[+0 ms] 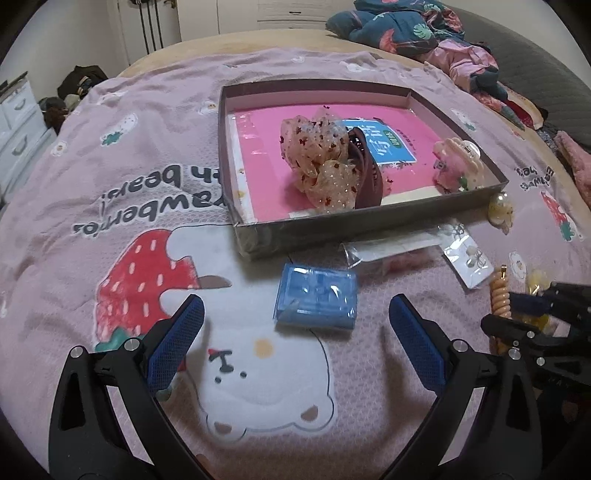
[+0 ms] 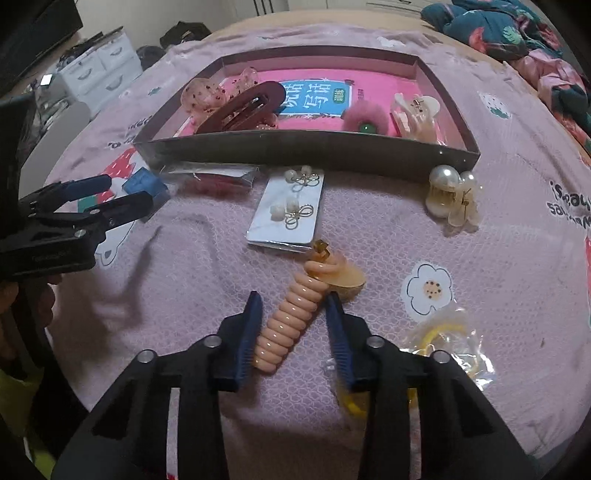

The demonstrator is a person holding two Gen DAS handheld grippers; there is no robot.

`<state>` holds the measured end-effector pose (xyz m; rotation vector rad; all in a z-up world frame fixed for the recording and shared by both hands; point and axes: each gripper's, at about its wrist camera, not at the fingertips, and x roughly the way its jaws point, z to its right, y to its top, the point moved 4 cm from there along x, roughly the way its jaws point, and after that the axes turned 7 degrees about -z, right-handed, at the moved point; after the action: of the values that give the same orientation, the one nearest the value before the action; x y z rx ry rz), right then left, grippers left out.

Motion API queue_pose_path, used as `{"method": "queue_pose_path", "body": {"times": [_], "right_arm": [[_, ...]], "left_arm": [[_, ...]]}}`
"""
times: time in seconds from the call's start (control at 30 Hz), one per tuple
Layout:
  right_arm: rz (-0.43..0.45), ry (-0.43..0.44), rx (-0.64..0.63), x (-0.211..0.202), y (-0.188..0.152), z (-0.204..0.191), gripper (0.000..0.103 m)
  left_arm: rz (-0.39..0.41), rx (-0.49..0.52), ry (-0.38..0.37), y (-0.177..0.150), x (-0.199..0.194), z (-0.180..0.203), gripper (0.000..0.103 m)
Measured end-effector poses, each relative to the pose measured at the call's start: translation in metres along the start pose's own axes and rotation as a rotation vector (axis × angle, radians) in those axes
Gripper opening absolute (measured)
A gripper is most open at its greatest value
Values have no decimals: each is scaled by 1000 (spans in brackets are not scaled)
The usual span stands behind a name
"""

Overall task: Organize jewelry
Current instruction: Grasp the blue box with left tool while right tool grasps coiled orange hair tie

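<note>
A peach spiral hair tie (image 2: 291, 317) with a gold charm lies on the pink bedspread, and my right gripper (image 2: 294, 308) is shut on its coil, pads pressing both sides. The same right gripper (image 1: 517, 314) and the hair tie (image 1: 500, 293) show at the right edge of the left wrist view. My left gripper (image 1: 296, 308) stands open, its fingertips either side of a small blue box (image 1: 316, 301) without touching it. The dark-walled box (image 2: 306, 153) with a pink floor holds a dotted scrunchie (image 1: 321, 162), a brown hair clip (image 2: 240, 107) and a pink claw clip (image 1: 456, 162).
Just outside the box wall lie a pearl claw clip (image 2: 452, 197), a card of earrings (image 2: 290, 210) and a clear bag (image 2: 218, 179) with red pieces. Yellow hair ties in clear wrap (image 2: 447, 339) sit by my right fingers. Bunched clothes (image 1: 413, 26) are piled at the far right.
</note>
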<state>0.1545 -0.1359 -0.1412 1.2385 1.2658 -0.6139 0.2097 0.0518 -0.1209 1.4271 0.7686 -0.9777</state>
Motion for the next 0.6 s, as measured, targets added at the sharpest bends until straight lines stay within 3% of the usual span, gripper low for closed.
{"method": "queue_pose_path", "body": {"times": [0.1,0.2,0.3,0.37,0.43,0.6], "right_arm": [[24,20,-34,-4,-5,-9,19],[40,18,-67,-10,-10,-18,17],[61,24,-61,-19,-12,-17,17],[81,28,-46,-25,-12,-15,17],[103,30,-34,-34,-13,-12,17],[156,27,-23,-56,-17,-7,17]], "left_arm": [[-2,3,-16,1,6,0,93],[2,-7,-42,1,9,0,82],[0,-10,-40,0,15,2,66],[4,3,-24,0,17,3,47],[7,8,-39,2,15,4,36],[6,8,-43,1,11,5,36]]}}
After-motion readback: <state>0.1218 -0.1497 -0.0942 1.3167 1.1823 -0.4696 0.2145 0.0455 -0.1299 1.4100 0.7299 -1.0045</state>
